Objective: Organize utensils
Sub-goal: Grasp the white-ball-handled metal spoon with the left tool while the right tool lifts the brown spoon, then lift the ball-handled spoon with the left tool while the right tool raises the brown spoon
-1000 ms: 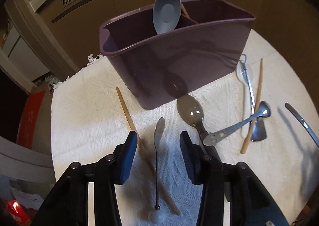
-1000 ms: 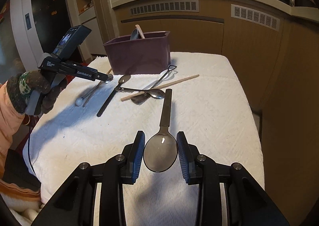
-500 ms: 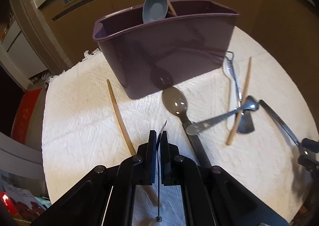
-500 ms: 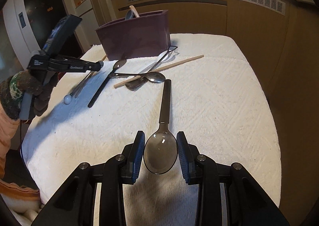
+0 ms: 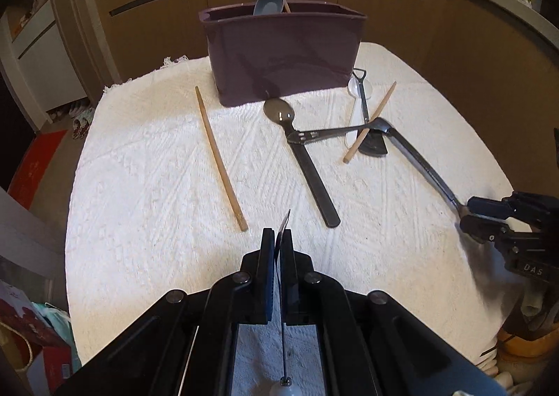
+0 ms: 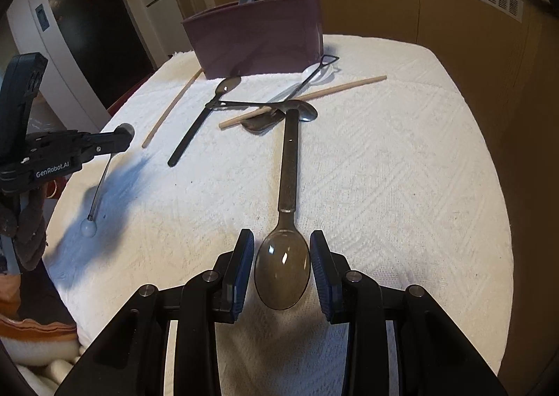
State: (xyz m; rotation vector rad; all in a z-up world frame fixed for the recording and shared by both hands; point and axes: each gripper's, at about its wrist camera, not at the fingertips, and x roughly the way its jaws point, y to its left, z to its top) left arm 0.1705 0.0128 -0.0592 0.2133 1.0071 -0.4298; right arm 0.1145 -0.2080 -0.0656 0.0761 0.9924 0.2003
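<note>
Two utensils are in play at once. The left gripper (image 5: 276, 242) has its fingers clamped on the flat blade of a thin ball-ended stirrer (image 6: 99, 191), lifted off the white cloth (image 5: 146, 186) on the table — such a slim edge-on hold could let it swivel or slip on the way to the purple caddy (image 5: 283, 57). The right gripper (image 6: 281, 256) brackets the dark spoon (image 6: 283, 265) by its bowl; I cannot tell if the pads press it, and a curved bowl may squirt free — knocking the crossed utensils beyond.
</note>
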